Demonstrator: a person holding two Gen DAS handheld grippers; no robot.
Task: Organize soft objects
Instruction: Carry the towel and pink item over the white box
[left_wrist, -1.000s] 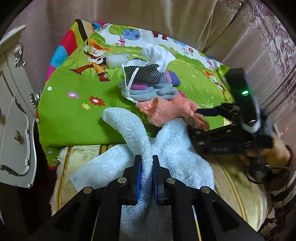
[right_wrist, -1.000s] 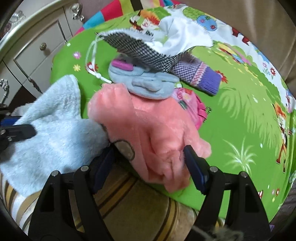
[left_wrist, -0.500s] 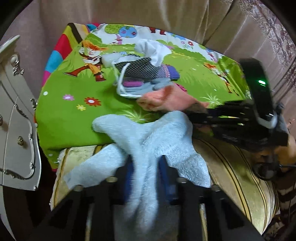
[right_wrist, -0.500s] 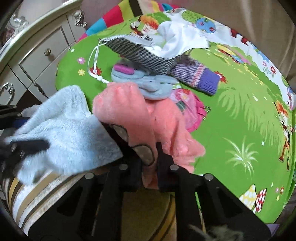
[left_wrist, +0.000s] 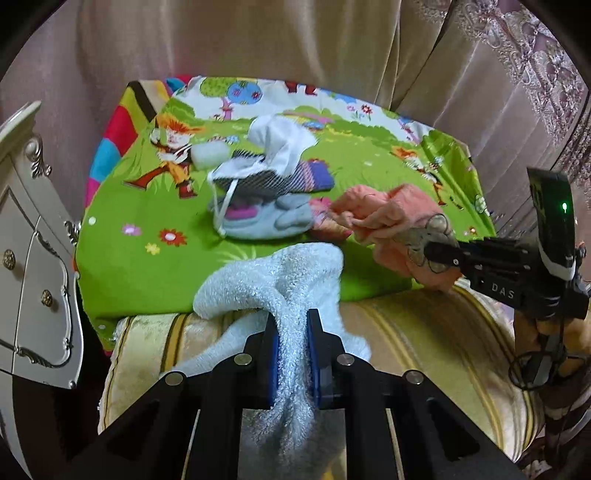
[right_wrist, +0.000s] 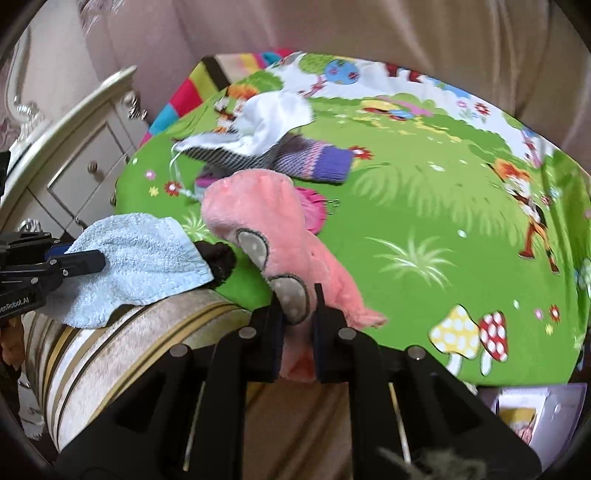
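Clamping one blue towel (left_wrist: 280, 280), left gripper (left_wrist: 291, 354); one pink plush (right_wrist: 258, 210), right gripper (right_wrist: 298, 332)

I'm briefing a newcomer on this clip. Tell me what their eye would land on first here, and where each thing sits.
The bright green cartoon blanket spread over the striped cushion grabs attention first. At its near edge, the left gripper is clamped on a fluffy light blue towel, while the right gripper pinches a pink plush item beside it. Behind them, mid-blanket, lies a small heap of knitwear, including a purple striped glove.
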